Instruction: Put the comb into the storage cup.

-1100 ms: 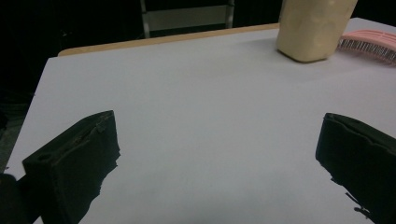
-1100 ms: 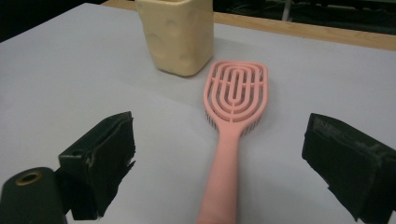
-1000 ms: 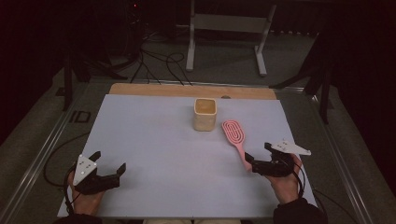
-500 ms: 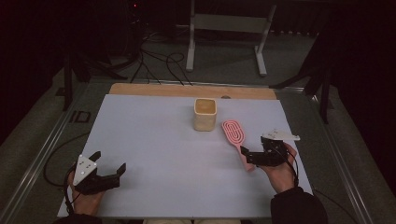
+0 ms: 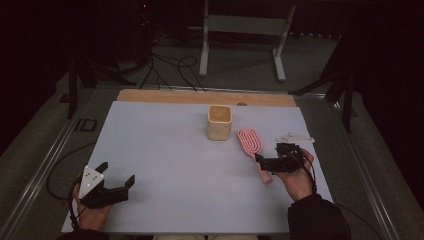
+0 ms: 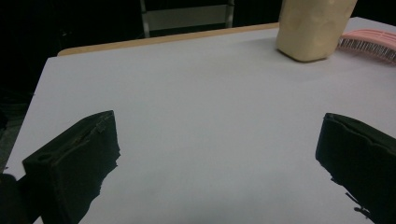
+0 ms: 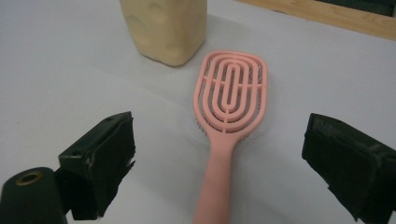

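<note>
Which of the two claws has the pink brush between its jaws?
The right claw: its open jaws straddle the pink brush handle. The left claw has bare table between its jaws.

Dark lab: floor cables [image 5: 167,62], metal stand [image 5: 240,30] (bare rig table [image 5: 160,150])

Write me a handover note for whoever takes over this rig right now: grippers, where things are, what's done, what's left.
Right gripper: open, jaws either side of the pink hairbrush handle, not closed on it.
Left gripper: open, holds nothing, at the near left of the white table.
Hairbrush: flat on the table, bristles down, head toward the beige cup, beside it and apart from it.
Cup: upright near the far middle of the table.
Done: right gripper lined up on the handle.
Left: close on the handle and lift; likely the brush goes to the cup, but that is a guess.
</note>
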The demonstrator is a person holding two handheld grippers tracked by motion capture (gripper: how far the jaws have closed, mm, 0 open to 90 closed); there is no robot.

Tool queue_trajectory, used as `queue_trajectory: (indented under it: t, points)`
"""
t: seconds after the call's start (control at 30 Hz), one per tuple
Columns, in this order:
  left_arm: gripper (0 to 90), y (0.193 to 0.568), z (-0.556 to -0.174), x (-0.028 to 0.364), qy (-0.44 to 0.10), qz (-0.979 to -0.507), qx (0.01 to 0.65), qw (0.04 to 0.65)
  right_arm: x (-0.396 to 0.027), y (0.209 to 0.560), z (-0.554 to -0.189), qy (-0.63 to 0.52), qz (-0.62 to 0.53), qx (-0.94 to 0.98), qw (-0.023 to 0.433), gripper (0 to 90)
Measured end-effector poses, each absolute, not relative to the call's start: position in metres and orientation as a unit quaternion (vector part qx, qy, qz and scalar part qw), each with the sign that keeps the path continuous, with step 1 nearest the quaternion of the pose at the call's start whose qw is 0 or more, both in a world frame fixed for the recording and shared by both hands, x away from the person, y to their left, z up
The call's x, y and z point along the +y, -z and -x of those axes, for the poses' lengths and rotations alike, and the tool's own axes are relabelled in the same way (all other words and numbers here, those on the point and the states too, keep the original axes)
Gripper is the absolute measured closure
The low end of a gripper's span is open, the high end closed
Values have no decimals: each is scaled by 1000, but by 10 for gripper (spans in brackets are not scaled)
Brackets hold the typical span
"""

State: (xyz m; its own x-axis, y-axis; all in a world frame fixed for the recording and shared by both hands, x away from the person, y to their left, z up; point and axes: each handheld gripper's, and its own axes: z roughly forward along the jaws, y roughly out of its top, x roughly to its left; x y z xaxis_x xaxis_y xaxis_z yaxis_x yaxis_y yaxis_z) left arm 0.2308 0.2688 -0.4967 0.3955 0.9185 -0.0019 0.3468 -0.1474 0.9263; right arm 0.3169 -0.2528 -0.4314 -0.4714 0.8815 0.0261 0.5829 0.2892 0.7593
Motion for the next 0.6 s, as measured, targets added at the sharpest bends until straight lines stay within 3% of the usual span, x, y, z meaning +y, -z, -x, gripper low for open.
queue_trajectory:
  t: [0.6]
  points:
    - [3,497,-231,269,-305,-693,457,466,-243,439,-335,-326,-479,793,187,92]
